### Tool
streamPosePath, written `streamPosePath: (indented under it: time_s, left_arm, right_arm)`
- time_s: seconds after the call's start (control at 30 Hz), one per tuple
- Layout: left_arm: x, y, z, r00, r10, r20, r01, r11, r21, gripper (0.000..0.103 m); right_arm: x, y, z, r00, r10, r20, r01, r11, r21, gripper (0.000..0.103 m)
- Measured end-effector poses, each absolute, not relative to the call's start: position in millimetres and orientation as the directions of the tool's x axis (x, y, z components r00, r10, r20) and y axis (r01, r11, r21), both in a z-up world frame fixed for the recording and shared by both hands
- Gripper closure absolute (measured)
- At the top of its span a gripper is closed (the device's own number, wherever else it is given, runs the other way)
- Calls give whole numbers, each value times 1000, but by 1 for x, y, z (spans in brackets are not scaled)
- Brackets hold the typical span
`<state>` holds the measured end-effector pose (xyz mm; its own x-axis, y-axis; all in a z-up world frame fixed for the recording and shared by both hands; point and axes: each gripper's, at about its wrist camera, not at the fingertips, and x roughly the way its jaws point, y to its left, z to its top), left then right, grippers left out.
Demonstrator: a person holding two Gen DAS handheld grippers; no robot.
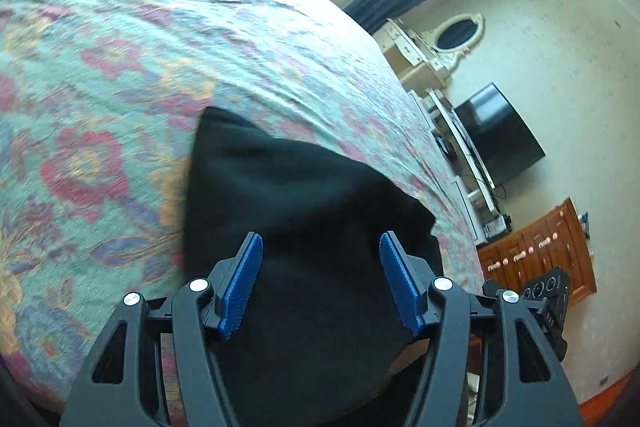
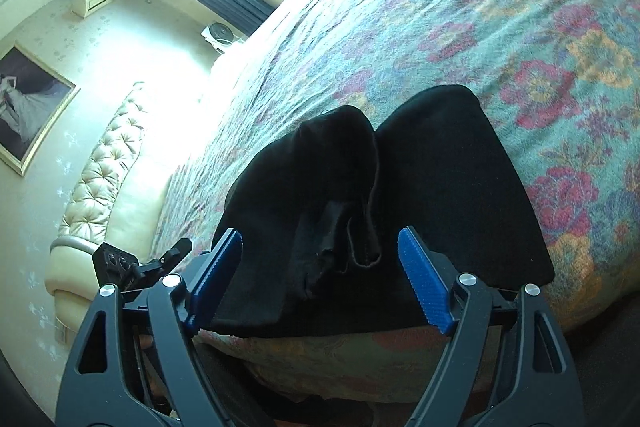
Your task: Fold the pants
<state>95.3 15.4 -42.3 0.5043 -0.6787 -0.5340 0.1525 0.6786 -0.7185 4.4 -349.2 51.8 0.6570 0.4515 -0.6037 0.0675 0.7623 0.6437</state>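
Note:
Black pants (image 1: pixel 304 211) lie bunched near the front edge of a bed with a floral bedspread (image 1: pixel 120 75). Over them, my left gripper (image 1: pixel 321 241) stands open, its blue pads (image 1: pixel 242 287) apart on either side of the dark cloth and not pressing it. In the right wrist view the pants (image 2: pixel 448 195) show as a flat folded slab with a rumpled leg end (image 2: pixel 340 195) draped on top. My right gripper (image 2: pixel 320 235) is also open, its fingers wide above the near edge of the pants. Part of the other gripper shows at each view's side.
The bedspread (image 2: pixel 460 7) stretches far beyond the pants. A padded cream headboard (image 2: pixel 104 163) and a framed picture (image 2: pixel 28 107) are on one wall. A dark TV (image 1: pixel 496 135), a wooden drawer cabinet (image 1: pixel 540 251) and a white vanity (image 1: pixel 432 51) stand past the bed's other side.

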Motion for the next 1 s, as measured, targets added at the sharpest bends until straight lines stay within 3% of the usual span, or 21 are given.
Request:
streamPosePath:
  time_s: [0.13, 0.27, 0.3, 0.37, 0.43, 0.7, 1.0]
  left_arm:
    - [89, 51, -71, 514, -658, -551, 32, 657, -753, 42]
    - [89, 63, -84, 495, -672, -550, -11, 628, -778, 42]
    - [89, 63, -85, 491, -678, -547, -13, 622, -783, 42]
    - [89, 61, -87, 480, -687, -545, -12, 617, -787, 42]
    - [88, 58, -86, 475, -693, -543, -6, 614, -789, 38]
    - [85, 41, -75, 465, -718, -518, 75, 615, -785, 36]
    - [88, 11, -67, 462, -712, -529, 118, 641, -759, 31]
  right_arm:
    - [29, -334, 42, 618, 363, -698, 84, 851, 518, 23]
    - [49, -329, 13, 527, 482, -700, 83, 790, 607, 27]
    - [53, -326, 7, 508, 501, -701, 83, 781, 619, 34]
    - [57, -321, 2, 491, 470, -733, 86, 812, 578, 79]
    - [57, -318, 6, 487, 471, -736, 72, 818, 571, 87]
    - [33, -337, 51, 555, 450, -699, 20, 833, 552, 90]
    - [26, -371, 14, 541, 431, -723, 127, 807, 576, 93]
